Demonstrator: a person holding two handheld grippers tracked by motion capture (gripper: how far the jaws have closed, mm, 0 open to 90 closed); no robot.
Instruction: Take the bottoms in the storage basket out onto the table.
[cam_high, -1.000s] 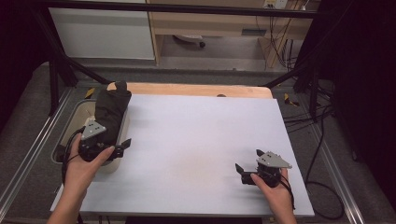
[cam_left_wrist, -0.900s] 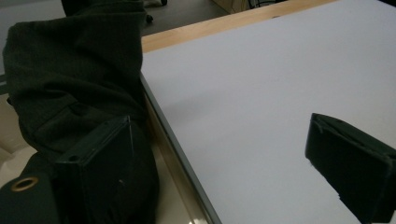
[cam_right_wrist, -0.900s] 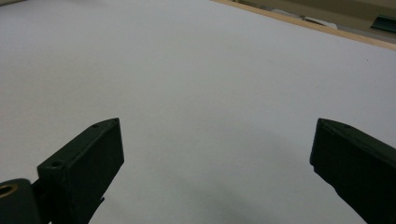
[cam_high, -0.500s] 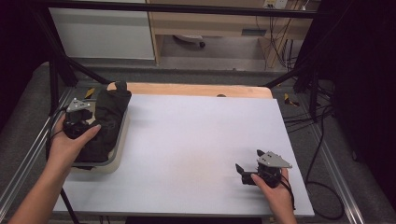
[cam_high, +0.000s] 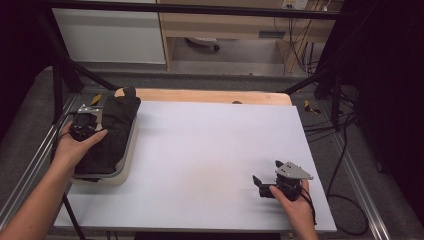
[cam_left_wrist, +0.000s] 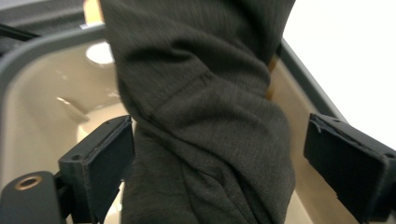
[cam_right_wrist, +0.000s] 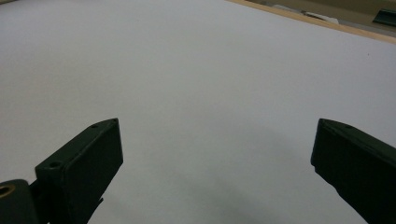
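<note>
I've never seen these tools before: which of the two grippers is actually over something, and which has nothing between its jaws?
The left gripper: its open jaws straddle the dark cloth in the beige tray. The right gripper, also open, has bare white tabletop between its jaws.

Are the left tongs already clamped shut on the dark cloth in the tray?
No, the left tongs stand wide open, with the dark cloth between the jaws and a gap at the right jaw.
</note>
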